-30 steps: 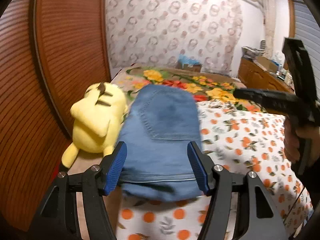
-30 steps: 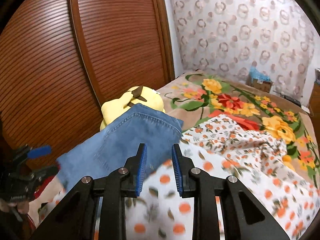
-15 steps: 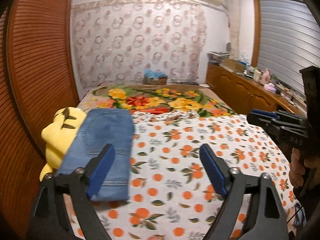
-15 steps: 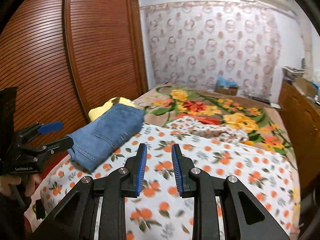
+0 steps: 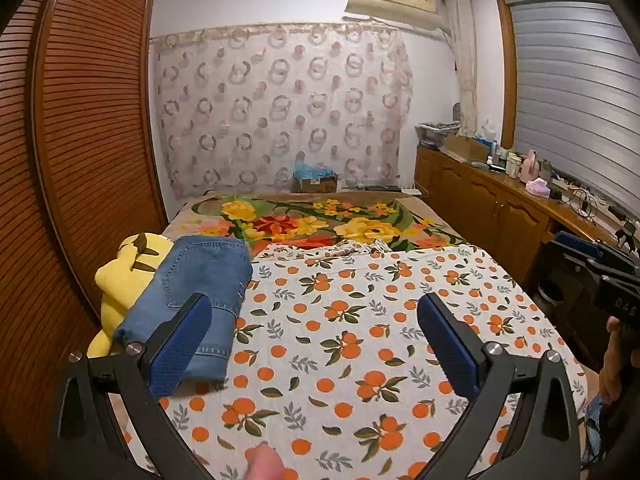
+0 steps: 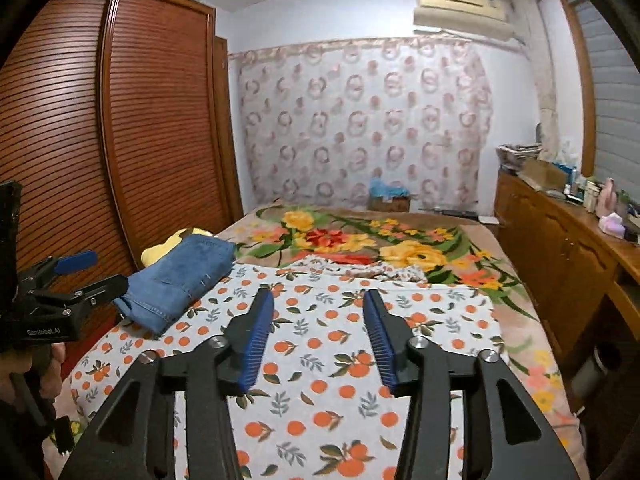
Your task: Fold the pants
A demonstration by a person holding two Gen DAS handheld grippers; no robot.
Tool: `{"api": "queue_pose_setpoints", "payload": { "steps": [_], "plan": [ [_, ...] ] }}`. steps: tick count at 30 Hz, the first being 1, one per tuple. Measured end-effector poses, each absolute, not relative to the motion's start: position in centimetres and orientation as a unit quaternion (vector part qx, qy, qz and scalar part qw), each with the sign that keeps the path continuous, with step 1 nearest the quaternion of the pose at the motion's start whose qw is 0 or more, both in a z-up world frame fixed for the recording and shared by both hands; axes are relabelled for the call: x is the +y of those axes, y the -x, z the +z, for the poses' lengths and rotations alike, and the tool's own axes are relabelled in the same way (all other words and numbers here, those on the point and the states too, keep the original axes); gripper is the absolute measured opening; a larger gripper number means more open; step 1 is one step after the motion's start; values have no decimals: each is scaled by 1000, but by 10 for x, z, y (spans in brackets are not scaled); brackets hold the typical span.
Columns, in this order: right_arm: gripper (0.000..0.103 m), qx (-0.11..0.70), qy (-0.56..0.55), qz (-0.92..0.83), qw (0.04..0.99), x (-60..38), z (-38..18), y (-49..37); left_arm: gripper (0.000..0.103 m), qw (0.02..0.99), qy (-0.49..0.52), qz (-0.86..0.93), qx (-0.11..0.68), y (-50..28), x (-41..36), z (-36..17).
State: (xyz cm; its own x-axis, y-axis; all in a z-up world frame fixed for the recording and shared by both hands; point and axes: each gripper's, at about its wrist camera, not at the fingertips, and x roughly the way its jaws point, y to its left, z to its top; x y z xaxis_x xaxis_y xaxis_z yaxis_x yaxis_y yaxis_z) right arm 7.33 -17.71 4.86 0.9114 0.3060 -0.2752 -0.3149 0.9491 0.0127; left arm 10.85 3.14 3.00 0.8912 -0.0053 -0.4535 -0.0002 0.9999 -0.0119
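Pants (image 5: 192, 292), blue denim, lie folded into a thick rectangular stack on a bed sheet (image 5: 360, 344) printed with oranges and leaves, ahead of the left gripper (image 5: 316, 340) and off to its left side. The stack's far end leans on a yellow plush toy (image 5: 124, 276), which sits between the pants and a brown slatted wardrobe (image 5: 92, 120). The left gripper has its blue-padded jaws spread very wide and still opening, with nothing between them but the bare sheet; its left pad overlaps the near end of the pants in the view, and whether it touches them cannot be told. The right gripper (image 6: 318, 338) hovers over the sheet with its jaws partly apart and opening, also empty (only printed fabric shows in the gap). From the right gripper, the pants (image 6: 180, 280) lie ahead and to the left, well apart from its fingers. The left gripper appears at the left edge of the right view, gripped by a hand (image 6: 48, 364). Beyond both tools, a floral blanket (image 6: 384, 244) covers the far half of the bed, with a patterned curtain (image 6: 360, 120) behind it. A wooden cabinet (image 6: 560, 264) runs along the right side of the room.
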Motion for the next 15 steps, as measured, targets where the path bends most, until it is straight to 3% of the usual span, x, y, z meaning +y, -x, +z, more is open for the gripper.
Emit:
{"api": "queue_pose_setpoints", "payload": {
  "steps": [15],
  "plan": [
    [60,133,2,134,982,-158,33,-57,103,974,-4,-7,227,-92,16,35]
  ]
}}
